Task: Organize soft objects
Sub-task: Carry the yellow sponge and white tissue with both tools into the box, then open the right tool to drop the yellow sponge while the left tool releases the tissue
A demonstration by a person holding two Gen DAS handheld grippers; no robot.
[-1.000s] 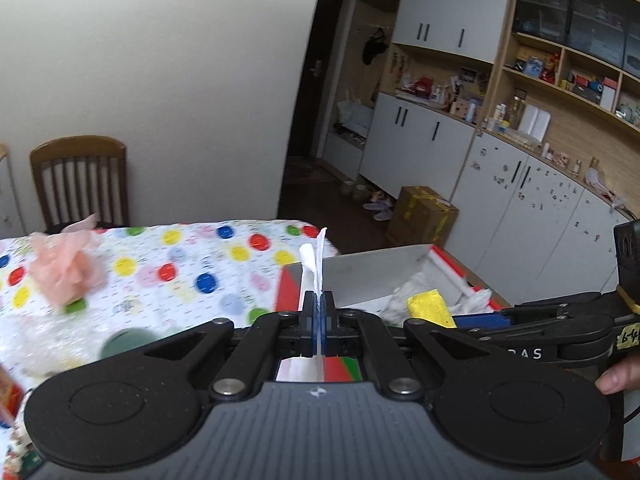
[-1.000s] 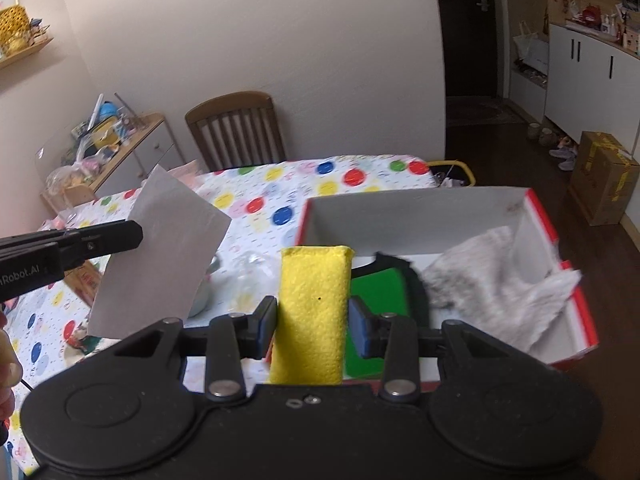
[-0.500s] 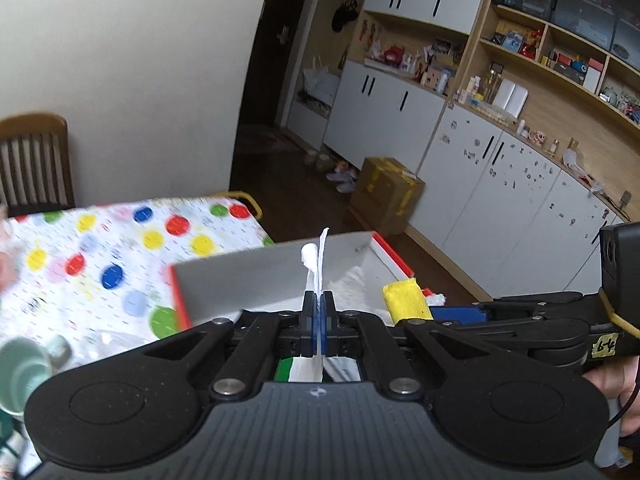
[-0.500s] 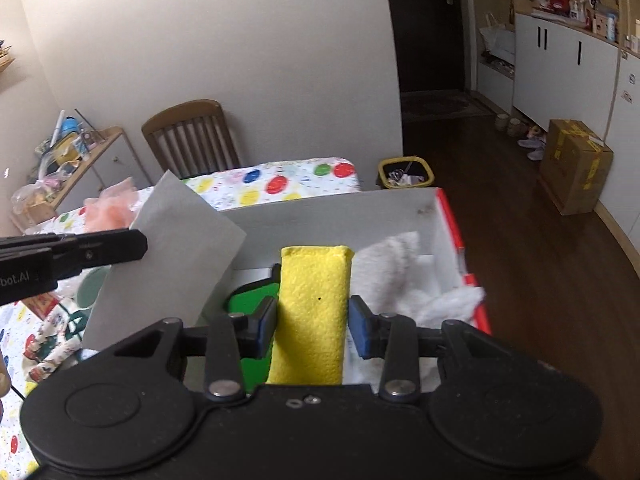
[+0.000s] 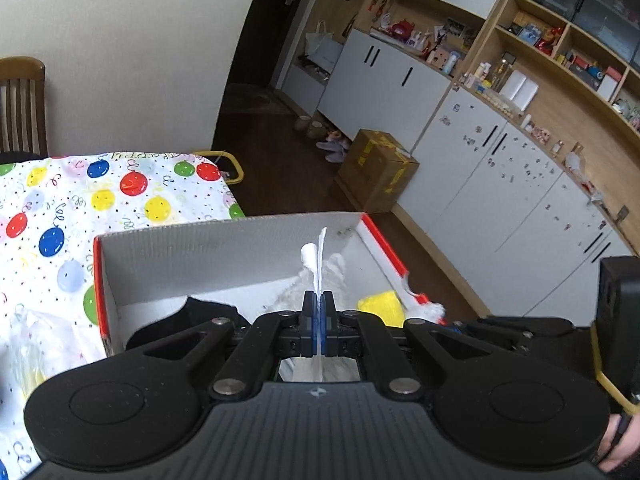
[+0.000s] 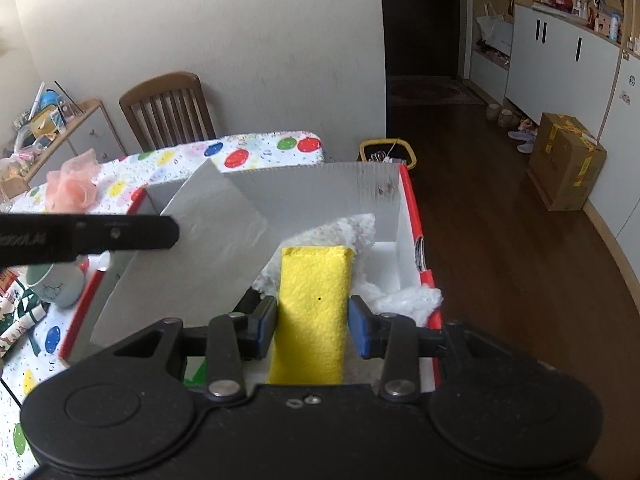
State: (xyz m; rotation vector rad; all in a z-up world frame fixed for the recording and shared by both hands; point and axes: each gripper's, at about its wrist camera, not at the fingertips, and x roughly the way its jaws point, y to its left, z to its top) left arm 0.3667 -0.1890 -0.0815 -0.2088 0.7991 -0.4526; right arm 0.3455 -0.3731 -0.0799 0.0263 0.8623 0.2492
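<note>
A red-edged cardboard box (image 6: 408, 200) with grey inner walls stands on the polka-dot table. My left gripper (image 5: 318, 312) is shut on the box's grey flap (image 6: 208, 240), which I see edge-on in the left wrist view (image 5: 320, 256), and holds it up. My right gripper (image 6: 312, 320) is shut on a yellow sponge (image 6: 314, 304) and holds it over the box's right part, above a white fluffy cloth (image 6: 352, 228). The sponge also shows in the left wrist view (image 5: 378, 306). A green and a black item lie low in the box, mostly hidden.
A pink mesh puff (image 6: 72, 188) and a pale green mug (image 6: 56, 284) sit on the table left of the box. A wooden chair (image 6: 168, 108) stands behind the table. A yellow bin (image 6: 386, 154) and a cardboard carton (image 6: 568, 160) are on the floor.
Both grippers have moved right and forward over the box. The sponge now hangs over the white cloth at the box's right end; the flap stays held up.
</note>
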